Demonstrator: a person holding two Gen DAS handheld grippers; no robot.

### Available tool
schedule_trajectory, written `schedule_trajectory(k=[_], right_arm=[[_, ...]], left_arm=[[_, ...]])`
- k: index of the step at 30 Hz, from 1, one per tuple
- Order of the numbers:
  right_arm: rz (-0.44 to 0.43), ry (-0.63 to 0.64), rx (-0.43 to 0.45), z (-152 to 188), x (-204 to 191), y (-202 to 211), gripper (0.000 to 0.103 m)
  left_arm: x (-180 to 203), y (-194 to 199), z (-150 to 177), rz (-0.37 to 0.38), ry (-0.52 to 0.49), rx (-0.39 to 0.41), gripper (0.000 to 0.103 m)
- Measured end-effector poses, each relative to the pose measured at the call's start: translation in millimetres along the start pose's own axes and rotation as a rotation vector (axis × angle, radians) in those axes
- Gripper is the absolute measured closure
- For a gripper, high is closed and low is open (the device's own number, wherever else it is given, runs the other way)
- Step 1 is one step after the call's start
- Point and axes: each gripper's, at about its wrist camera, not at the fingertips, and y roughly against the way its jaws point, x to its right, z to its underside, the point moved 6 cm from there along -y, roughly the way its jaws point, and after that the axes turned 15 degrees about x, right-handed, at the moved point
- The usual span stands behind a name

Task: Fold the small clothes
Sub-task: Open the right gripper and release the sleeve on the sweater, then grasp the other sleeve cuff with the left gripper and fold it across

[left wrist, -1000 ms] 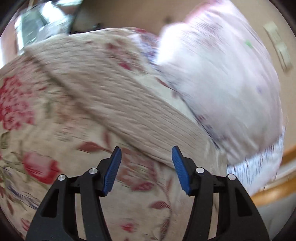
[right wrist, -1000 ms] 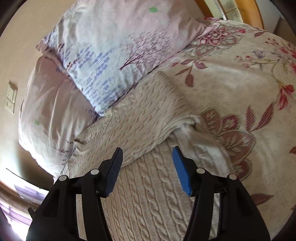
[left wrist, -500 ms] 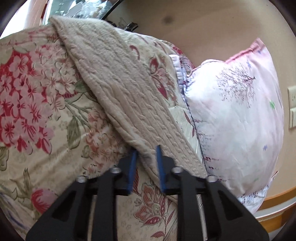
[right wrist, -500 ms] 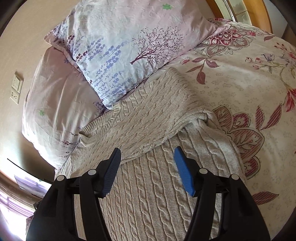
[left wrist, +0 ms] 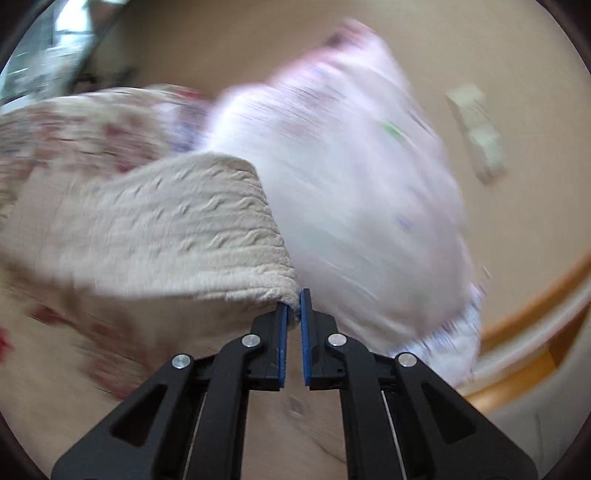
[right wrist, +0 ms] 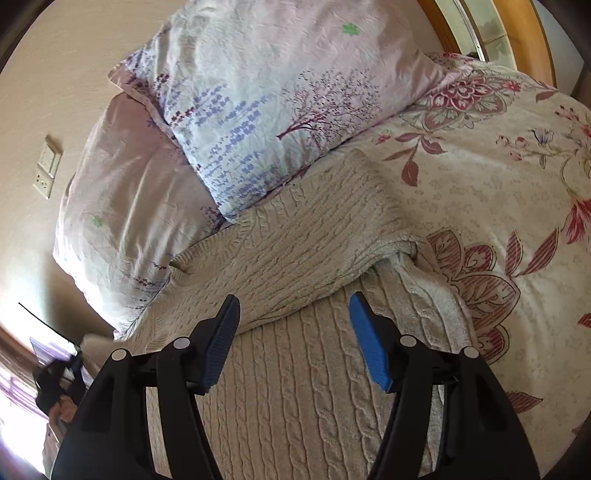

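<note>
1. The left tongs (left wrist: 291, 314) are pinched nearly shut on a corner of the cream cable-knit sweater (left wrist: 155, 236), with a sliver of knit showing between the blue pads (left wrist: 282, 332)
2. In the left wrist view that held part of the sweater is lifted clear of the floral bedspread (left wrist: 74, 125); the picture is smeared with blur, so finer detail cannot be read
3. Behind the lifted knit stands a pale pink pillow (left wrist: 351, 192), and a wall switch plate (left wrist: 476, 136) shows on the beige wall to the right
4. The right tongs (right wrist: 295, 332) are spread wide and grip nothing; they hang just above the sweater, and whether they touch the knit cannot be told
5. In the right wrist view the sweater lies on the bed, its body running up between the two fingers (right wrist: 369, 350), with one part folded across the top of it
6. The sweater's far edge lies against the patterned pillow (right wrist: 280, 92), which leans on the pink pillow to its left
7. The bedspread with red flowers spreads to the right of the sweater, and a wooden bed frame (right wrist: 443, 33) edges the top of the view
8. At the lower left edge of the right wrist view a dark blurred shape appears beside a lifted bit of the sweater; it is too blurred to identify
</note>
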Motion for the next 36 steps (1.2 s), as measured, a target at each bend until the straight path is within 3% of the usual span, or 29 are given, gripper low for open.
schedule_trajectory(k=[4, 7, 11, 15, 18, 19, 23, 30, 33, 36], right_arm=[[-0.021, 0.024, 0.018, 0, -5, 5, 0.036], [-0.029, 0.036, 0.015, 2, -7, 7, 0.036], [-0.032, 0.037, 0.002, 7, -4, 7, 0.036], [-0.034, 0.043, -0.012, 10, -3, 5, 0.036], [-0.037, 0.046, -0.017, 12, -3, 4, 0.036], [-0.038, 0.047, -0.017, 12, -3, 4, 0.036], [-0.044, 0.054, -0.016, 12, -3, 3, 0.036], [-0.044, 0.054, -0.01, 11, -1, 4, 0.036], [-0.044, 0.059, -0.003, 9, 0, 5, 0.036], [-0.046, 0.064, 0.011, 6, 2, 8, 0.036]], left_arm=[[55, -19, 57, 0.138, -0.072, -0.098, 0.097], [69, -37, 105, 0.172, -0.101, -0.183, 0.097], [50, -60, 170, 0.108, -0.075, -0.319, 0.097], [29, -73, 200, 0.057, -0.026, -0.404, 0.096], [20, -70, 195, 0.037, 0.017, -0.398, 0.084], [16, -68, 188, 0.014, 0.029, -0.377, 0.075], [-2, -61, 156, -0.065, 0.088, -0.283, 0.07], [-40, -57, 115, -0.16, 0.219, -0.179, 0.072], [-33, -58, 108, -0.153, 0.199, -0.155, 0.091], [1, -61, 109, -0.083, 0.126, -0.149, 0.094]])
